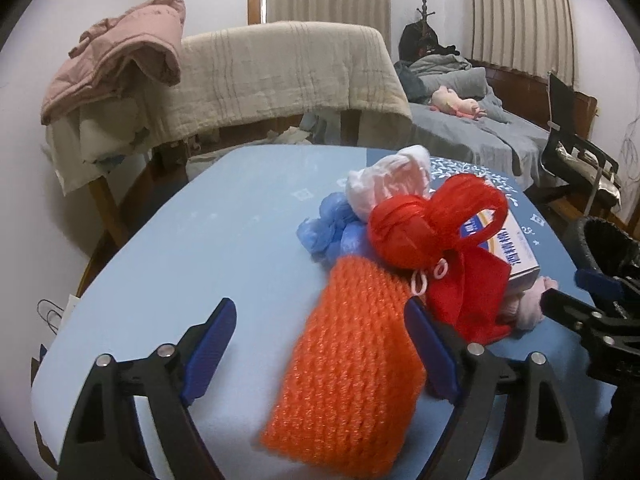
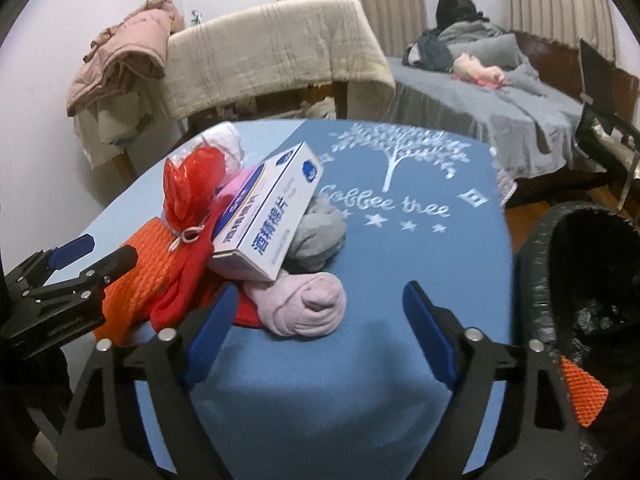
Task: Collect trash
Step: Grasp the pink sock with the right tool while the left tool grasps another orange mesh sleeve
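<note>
A pile of trash lies on the blue table (image 1: 224,216). An orange foam net (image 1: 348,364) lies nearest, between the jaws of my open left gripper (image 1: 320,344), not pinched. Behind it are a red plastic bag (image 1: 436,228), a blue bag (image 1: 328,232), a white bag (image 1: 388,184) and a white-and-blue box (image 2: 272,208). In the right wrist view my right gripper (image 2: 320,328) is open and empty, just right of a rolled pink cloth (image 2: 308,304) and a grey cloth (image 2: 320,232). The left gripper also shows there (image 2: 92,256).
A bin with a black liner (image 2: 580,264) stands off the table's right edge, with an orange net piece (image 2: 584,392) beside it. A chair draped with a beige blanket (image 1: 280,76) and a bed (image 1: 480,128) stand behind the table.
</note>
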Demonstrator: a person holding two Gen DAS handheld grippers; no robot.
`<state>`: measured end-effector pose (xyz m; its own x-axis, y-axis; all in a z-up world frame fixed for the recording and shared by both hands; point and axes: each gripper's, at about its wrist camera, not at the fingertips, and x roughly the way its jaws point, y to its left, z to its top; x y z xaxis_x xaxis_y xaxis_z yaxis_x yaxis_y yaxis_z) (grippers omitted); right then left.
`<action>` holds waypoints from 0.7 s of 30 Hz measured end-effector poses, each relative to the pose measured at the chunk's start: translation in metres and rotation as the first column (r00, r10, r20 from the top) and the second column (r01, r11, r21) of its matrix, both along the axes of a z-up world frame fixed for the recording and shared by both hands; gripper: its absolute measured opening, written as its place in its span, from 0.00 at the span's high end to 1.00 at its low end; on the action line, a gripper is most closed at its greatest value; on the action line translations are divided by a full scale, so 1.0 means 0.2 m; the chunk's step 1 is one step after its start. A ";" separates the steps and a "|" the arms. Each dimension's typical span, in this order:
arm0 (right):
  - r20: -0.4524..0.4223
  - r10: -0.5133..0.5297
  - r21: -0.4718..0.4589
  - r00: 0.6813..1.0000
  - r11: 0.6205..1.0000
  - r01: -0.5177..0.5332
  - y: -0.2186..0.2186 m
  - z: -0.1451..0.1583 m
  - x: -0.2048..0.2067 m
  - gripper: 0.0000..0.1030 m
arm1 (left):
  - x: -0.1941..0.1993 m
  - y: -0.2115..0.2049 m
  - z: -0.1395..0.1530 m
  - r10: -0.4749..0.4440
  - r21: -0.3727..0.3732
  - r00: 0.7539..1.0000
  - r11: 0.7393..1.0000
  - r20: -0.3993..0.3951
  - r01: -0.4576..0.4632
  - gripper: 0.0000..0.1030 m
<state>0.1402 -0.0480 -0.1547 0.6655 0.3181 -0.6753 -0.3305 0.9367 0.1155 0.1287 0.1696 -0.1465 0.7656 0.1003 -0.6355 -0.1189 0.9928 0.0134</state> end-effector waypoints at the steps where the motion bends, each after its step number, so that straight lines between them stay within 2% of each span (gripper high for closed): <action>1: -0.010 0.007 0.002 1.000 1.000 -0.007 0.01 -0.01 0.01 0.29 | 0.00 0.01 0.00 0.001 0.001 1.000 1.000 -0.002 -0.001 0.19; 3: -0.027 0.027 0.007 0.999 1.000 -0.026 0.04 -0.02 0.02 0.34 | 0.00 0.01 -0.01 -0.007 0.003 1.000 1.000 -0.015 0.007 0.19; 5: -0.053 0.047 0.004 0.998 0.999 -0.047 0.07 -0.04 0.03 0.45 | 0.01 0.01 -0.03 -0.018 0.005 0.999 1.000 -0.030 0.018 0.19; 7: -0.063 0.051 -0.012 0.997 0.999 -0.052 0.10 -0.06 0.04 0.48 | 0.01 0.01 -0.04 -0.028 0.005 0.999 1.000 -0.041 0.029 0.20; 8: -0.063 0.051 -0.009 0.997 0.999 -0.051 0.09 -0.06 0.03 0.56 | 0.01 0.00 -0.05 -0.033 0.004 0.998 0.999 -0.046 0.033 0.20; 11: -0.070 0.042 0.015 0.997 0.999 -0.041 0.09 -0.07 0.03 0.59 | 0.02 0.00 -0.07 -0.044 0.001 0.996 0.999 -0.072 0.044 0.20; 13: -0.067 0.041 0.019 0.997 0.999 -0.039 0.08 -0.06 0.03 0.60 | 0.03 -0.01 -0.09 -0.052 -0.004 0.995 0.999 -0.089 0.052 0.25; 15: -0.050 0.036 0.016 0.998 0.999 -0.036 0.07 -0.05 0.00 0.61 | 0.03 -0.01 -0.12 -0.072 -0.019 0.991 0.997 -0.110 0.070 0.41; 16: -0.041 0.034 0.012 0.999 0.999 -0.034 0.06 -0.04 -0.01 0.61 | 0.03 -0.01 -0.12 -0.078 -0.025 0.990 0.997 -0.115 0.076 0.46; 18: -0.030 0.027 0.008 0.999 1.000 -0.027 0.03 -0.02 -0.02 0.62 | 0.03 -0.02 -0.13 -0.095 -0.037 0.989 0.995 -0.117 0.092 0.63; 21: -0.009 0.011 0.011 1.000 1.000 -0.011 -0.01 0.02 -0.04 0.62 | 0.02 -0.03 -0.11 -0.103 -0.044 0.989 0.994 -0.104 0.099 0.77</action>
